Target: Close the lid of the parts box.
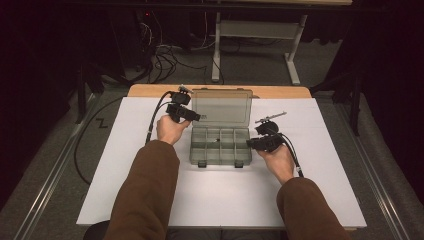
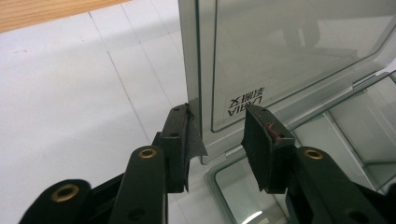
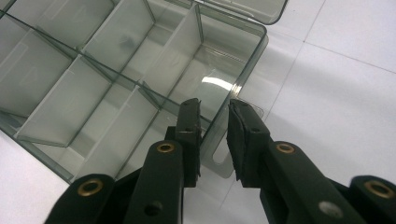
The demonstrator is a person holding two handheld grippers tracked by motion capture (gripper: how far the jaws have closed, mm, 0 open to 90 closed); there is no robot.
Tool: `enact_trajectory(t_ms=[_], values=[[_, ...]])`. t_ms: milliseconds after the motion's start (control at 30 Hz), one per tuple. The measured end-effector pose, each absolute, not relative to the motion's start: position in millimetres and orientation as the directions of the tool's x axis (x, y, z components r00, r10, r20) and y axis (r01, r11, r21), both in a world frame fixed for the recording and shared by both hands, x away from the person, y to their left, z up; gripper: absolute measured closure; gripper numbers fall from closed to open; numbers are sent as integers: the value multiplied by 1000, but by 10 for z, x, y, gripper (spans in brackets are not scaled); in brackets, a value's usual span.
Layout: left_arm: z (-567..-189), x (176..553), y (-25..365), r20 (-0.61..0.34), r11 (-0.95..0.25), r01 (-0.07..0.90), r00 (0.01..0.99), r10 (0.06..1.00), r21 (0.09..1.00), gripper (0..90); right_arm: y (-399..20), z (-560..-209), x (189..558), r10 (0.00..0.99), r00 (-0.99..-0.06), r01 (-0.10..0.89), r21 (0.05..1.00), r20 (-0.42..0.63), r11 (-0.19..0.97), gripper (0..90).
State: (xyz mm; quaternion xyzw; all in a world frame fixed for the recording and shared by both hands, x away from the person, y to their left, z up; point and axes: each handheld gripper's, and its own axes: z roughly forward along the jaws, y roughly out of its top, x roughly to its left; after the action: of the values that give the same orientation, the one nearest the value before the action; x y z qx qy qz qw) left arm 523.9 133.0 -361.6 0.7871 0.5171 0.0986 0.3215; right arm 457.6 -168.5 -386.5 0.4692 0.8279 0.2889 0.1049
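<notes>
Translucent grey plastic compartment box [image 1: 220,145], mid white table [image 1: 125,150], clear hinged lid [image 1: 221,106] raised; dividers visible, one small dark item inside, unidentifiable. Left gripper view: left gripper [image 2: 218,140] parted, straddling printed lid's corner. Right gripper view: right gripper [image 3: 214,135] parted astride box's side wall.

Compartment box [image 1: 220,145] mid-bench [image 1: 125,170], lid [image 1: 221,106] raised behind it, left tongs [image 1: 194,117] at lid's left edge, right tongs [image 1: 251,143] at box's right wall
</notes>
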Motion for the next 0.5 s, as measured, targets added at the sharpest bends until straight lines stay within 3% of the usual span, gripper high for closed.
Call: enact_trajectory(t_ms=[500], values=[[-3599,5165,1335,-154,-294,739,471,869,606,661,-1684,-3865,4575,837,-538,715,577,96,394,755]])
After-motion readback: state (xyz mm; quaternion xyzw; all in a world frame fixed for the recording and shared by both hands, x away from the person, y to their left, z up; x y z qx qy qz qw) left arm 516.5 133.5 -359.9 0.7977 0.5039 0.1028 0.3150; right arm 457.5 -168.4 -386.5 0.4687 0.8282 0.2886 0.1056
